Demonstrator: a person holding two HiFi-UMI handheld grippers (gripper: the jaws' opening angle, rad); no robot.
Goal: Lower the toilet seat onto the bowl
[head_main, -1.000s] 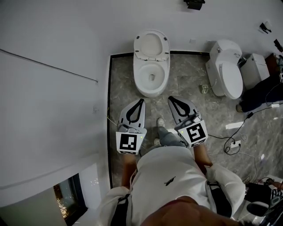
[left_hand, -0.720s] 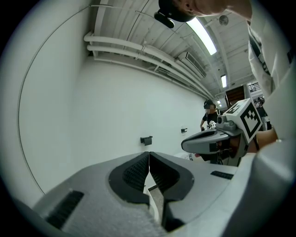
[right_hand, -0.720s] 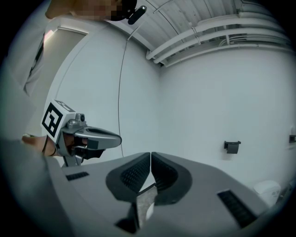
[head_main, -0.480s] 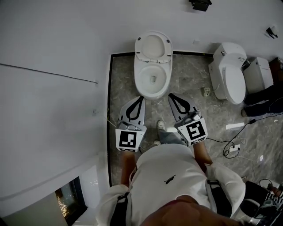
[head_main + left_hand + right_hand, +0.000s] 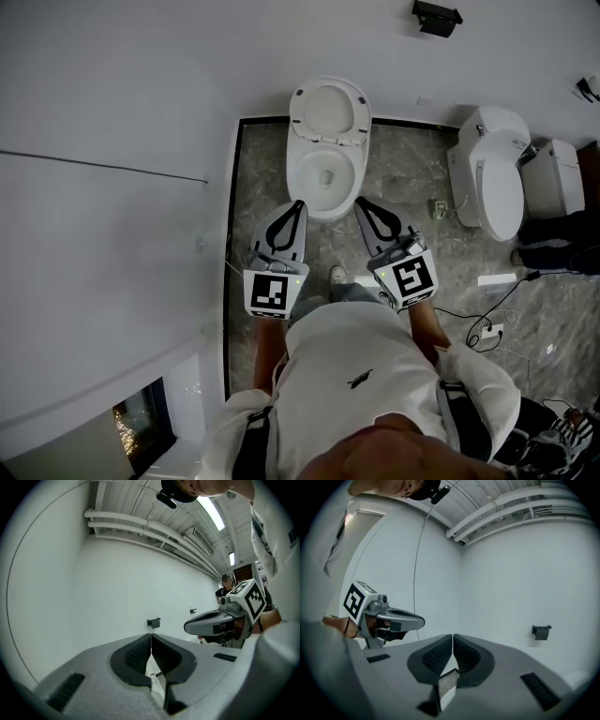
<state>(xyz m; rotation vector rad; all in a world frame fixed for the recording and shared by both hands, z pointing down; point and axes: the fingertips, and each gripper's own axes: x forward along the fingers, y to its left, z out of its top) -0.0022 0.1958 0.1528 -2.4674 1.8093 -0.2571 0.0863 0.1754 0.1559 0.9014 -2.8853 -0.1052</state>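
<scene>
Toilet seat (image 5: pixel 329 107) stands raised at the bowl's (image 5: pixel 297 178) far end, by the floor's (image 5: pixel 398 173) far edge, straight ahead between left gripper (image 5: pixel 299 203) and right gripper (image 5: pixel 360 201), both jaws closed and empty, about equally near.

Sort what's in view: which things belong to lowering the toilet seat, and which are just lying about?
Job: toilet bowl, its raised seat, left tongs and right tongs, both shut and empty.
Lying about: second toilet, floor cables, black wall fixture.
</scene>
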